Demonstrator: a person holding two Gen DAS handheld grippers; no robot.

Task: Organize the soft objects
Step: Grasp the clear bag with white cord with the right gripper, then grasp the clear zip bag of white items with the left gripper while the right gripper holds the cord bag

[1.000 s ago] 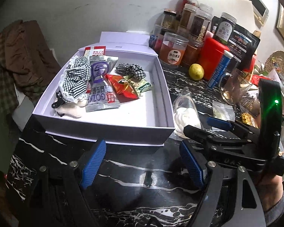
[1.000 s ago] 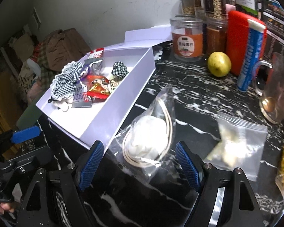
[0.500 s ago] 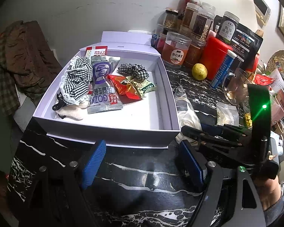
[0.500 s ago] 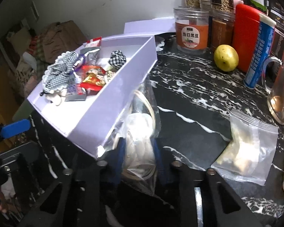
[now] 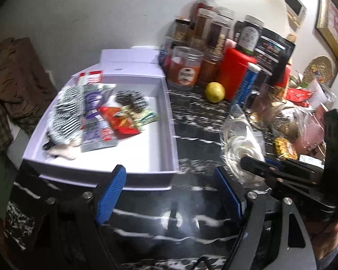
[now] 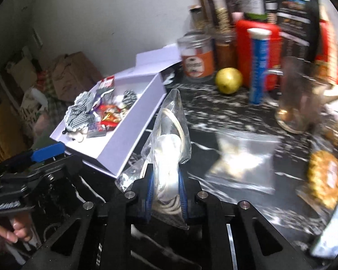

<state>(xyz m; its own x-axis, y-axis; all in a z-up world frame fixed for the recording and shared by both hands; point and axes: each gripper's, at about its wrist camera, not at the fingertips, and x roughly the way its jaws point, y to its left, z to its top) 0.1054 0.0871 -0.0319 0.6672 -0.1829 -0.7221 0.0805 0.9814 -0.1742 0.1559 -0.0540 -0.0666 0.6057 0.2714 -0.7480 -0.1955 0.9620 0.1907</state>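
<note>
1. While the clear bag (image 6: 169, 148) with the soft white coil inside sits pinched between my right gripper (image 6: 164, 193) pads, it stands on edge, clear of the black marble counter (image 6: 214, 117), just beside the near corner of the white box (image 6: 133, 132). In the left wrist view the same bag hangs to the right of the box.

2. My right claw is clamped on the bag's lower half, with the plastic bunched and the top corner pointing up. My left gripper (image 5: 169, 193) has its jaws apart with nothing between them, low over the counter in front of the box's near wall.

3. I judge the step in hand to be carrying this bag over the box wall and setting it on the bare floor at the near right of the box, beside the snack packets (image 5: 124, 121) and checked fabric (image 5: 67, 112) already inside.

4. To do it well I'd lift enough for the dangling bottom of the bag to clear the wall, since slack film could snag the rim and drag the light box.

5. I'd keep the grip steady; the plastic is slippery and the contents may shift.

6. Further out, a second bag (image 6: 243, 159) lies flat on the counter to the right, with a lemon (image 6: 228, 80) and jars (image 6: 198, 56) behind.
</note>
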